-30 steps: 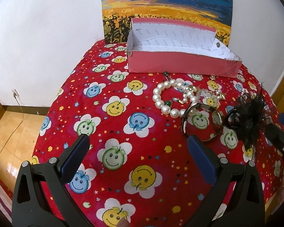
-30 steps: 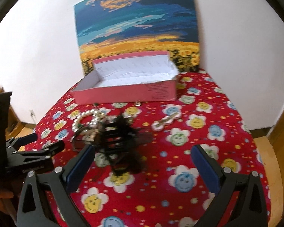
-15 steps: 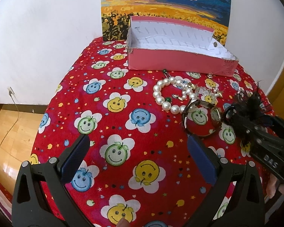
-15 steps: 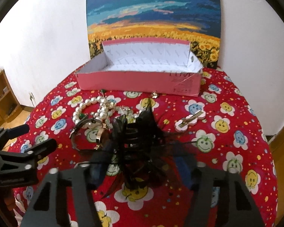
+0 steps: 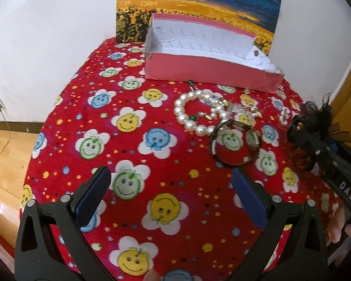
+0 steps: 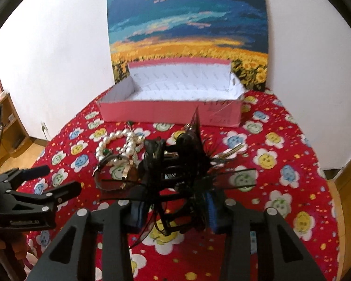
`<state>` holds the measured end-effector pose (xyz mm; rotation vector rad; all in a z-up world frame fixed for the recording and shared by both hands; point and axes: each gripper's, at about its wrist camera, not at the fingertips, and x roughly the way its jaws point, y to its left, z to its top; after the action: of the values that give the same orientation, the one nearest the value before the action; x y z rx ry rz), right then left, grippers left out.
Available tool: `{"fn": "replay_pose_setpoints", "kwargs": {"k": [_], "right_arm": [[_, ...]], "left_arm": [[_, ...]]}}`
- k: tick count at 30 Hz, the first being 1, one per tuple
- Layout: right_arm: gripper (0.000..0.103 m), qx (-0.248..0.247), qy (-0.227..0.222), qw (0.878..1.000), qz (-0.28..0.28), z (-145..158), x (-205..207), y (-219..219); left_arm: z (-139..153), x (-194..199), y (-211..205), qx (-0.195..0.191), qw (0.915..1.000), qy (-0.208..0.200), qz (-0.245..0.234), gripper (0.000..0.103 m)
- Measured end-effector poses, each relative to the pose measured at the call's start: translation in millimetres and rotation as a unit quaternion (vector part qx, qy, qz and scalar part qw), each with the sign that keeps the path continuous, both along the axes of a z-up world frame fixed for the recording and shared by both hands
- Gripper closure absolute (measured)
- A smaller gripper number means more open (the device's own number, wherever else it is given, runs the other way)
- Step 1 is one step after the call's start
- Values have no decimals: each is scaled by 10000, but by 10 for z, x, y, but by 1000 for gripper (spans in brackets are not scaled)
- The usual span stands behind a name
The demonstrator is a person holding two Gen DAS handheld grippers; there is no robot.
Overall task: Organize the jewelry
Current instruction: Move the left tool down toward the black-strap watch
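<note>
Right wrist view puts the black feathered hair clip (image 6: 175, 175) in the middle, pinched between the blue pads of the right gripper (image 6: 174, 213), whose fingers are drawn in narrow around it. The clip's comb-like body runs roughly away from the camera toward the pink box (image 6: 170, 114), with feathers and thin quills fanning upward and to the right; whether it is lifted off the cloth I cannot tell. From the left wrist view the same clip (image 5: 316, 126) sits at the right edge, on the tip of the right gripper, whose black body carries the white letters "DAS".

Just left of the clip lies a dark watch (image 6: 119, 173) with its strap looped in a ring, flat on the red smiley-flower tablecloth (image 6: 280, 164). Beyond the watch, a pearl bracelet (image 5: 194, 114) with a green bead lies in a loop, touching a small heap of glittery pieces (image 5: 243, 112). A flat hair pin (image 6: 231, 151) lies to the right behind the feathers.

The pink box stands open at the far side of the table, white inside, long axis crosswise; scribbled writing on its front right corner is too blurred to read. A sunflower-field painting (image 6: 187, 28) leans on the wall behind it.

The left gripper (image 5: 170, 180) hovers above the cloth near the table's front, spread wide with nothing between its pads.
</note>
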<state>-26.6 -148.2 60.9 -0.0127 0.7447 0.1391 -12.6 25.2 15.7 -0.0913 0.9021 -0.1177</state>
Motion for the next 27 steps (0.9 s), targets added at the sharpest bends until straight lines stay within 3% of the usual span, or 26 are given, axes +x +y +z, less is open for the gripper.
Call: {"fn": "replay_pose_setpoints", "kwargs": {"k": [16,27], "right_arm": [[61,170,-24,9995,-261,147,-49,-444],[61,292,-6,9994,-188,96,-47,-548]], "left_arm": [[43,263,-689,-78,9987,73,-490,0],[-174,476,-828,187,9995,153,-204,0]]}}
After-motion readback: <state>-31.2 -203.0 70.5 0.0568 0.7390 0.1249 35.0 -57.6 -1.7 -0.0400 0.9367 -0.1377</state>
